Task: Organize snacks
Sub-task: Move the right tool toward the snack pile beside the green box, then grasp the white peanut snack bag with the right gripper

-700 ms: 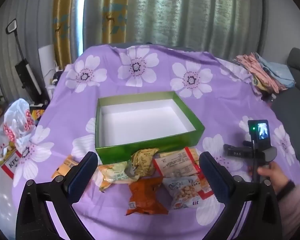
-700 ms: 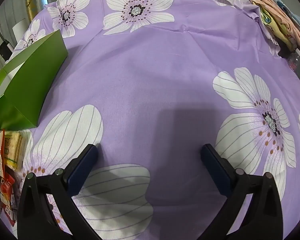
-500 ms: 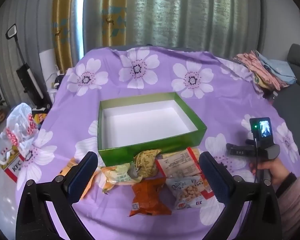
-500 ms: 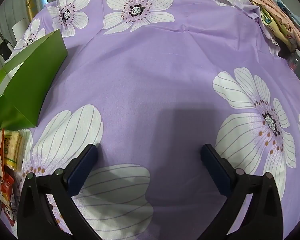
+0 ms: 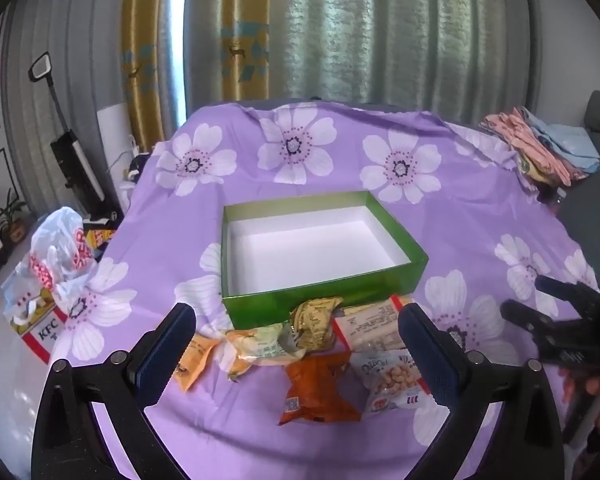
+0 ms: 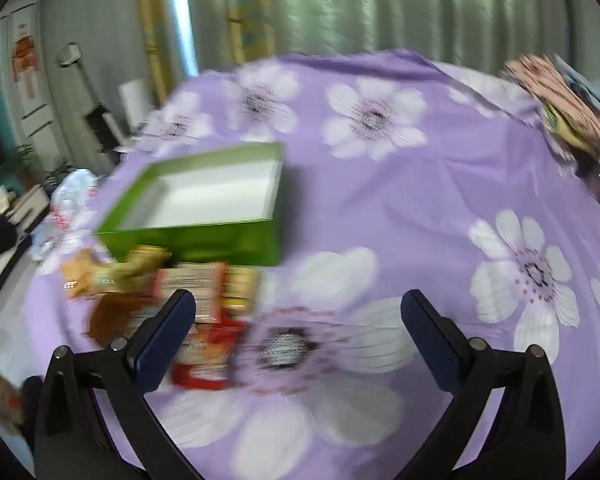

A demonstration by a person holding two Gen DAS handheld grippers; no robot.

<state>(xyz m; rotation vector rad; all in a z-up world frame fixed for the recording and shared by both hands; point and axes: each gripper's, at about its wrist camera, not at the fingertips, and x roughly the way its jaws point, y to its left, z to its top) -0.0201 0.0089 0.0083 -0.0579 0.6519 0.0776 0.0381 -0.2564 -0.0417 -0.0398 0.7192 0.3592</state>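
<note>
Evidently both tools, left tool (image 5: 296, 344) and right tool (image 6: 298, 320), gape empty; snack packets (image 5: 320, 388) look light, crinkly (slippery film): pinch a sealed edge.

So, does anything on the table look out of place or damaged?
Nothing looks damaged. The snack packets lie in a loose heap on the cloth in front of the green box, which is empty. One gold packet leans against its front wall.
</note>
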